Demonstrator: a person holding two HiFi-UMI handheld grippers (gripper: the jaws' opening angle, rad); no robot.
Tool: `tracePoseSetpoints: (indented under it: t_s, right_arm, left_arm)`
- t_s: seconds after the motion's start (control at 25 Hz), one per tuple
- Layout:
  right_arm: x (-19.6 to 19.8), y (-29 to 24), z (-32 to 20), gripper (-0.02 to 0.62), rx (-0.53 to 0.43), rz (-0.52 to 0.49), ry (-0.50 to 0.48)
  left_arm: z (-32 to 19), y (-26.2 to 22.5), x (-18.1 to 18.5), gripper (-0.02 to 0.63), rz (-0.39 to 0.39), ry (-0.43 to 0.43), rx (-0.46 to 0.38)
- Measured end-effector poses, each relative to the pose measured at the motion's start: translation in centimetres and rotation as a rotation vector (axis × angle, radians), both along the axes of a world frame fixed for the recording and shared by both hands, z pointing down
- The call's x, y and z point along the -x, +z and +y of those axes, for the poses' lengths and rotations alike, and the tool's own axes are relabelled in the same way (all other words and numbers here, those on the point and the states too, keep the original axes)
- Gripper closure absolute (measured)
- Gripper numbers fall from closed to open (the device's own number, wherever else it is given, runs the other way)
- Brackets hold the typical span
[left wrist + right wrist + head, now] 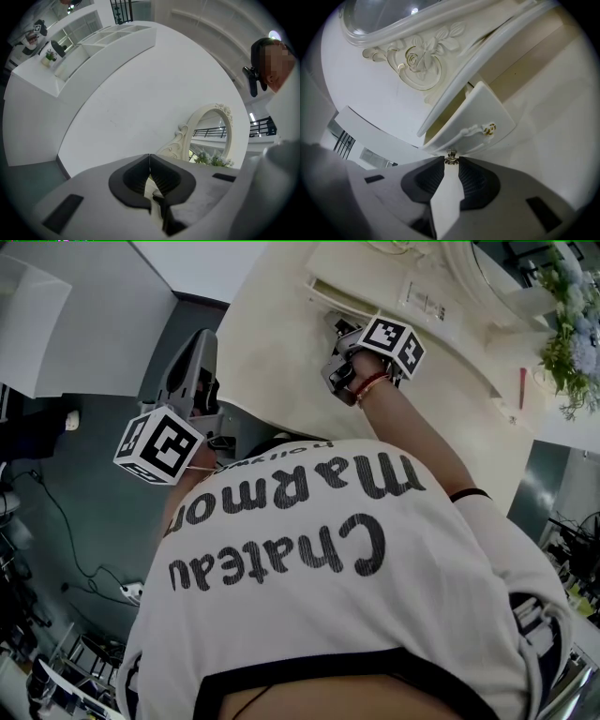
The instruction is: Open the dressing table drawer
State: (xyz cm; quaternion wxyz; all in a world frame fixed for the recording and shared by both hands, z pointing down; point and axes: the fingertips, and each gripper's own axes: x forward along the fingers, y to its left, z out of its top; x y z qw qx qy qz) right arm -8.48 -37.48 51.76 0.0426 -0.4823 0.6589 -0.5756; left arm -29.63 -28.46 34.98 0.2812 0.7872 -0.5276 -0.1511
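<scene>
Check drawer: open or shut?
Partly open. In the right gripper view the drawer front stands out from the dressing table, its inside showing; the right tool pinches its handle.

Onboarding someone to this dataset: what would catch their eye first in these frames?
The right gripper, in its own view, pinches a small metal knob on the white drawer, which stands partly pulled out under a carved rose. In the head view, a printed white T-shirt fills the lower frame. The left gripper hangs shut and empty, with an oval mirror ahead.
</scene>
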Motion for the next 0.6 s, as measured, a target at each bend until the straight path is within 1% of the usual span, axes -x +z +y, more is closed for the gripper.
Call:
tracePoseSetpoints:
  t_s: [0.6]
  right_arm:
    - [0.11,0.23,0.54,0.489,0.002,0.004,-0.009]
  left_arm:
    - [0.09,0.07,-0.15,0.583,0.005,0.0,0.0]
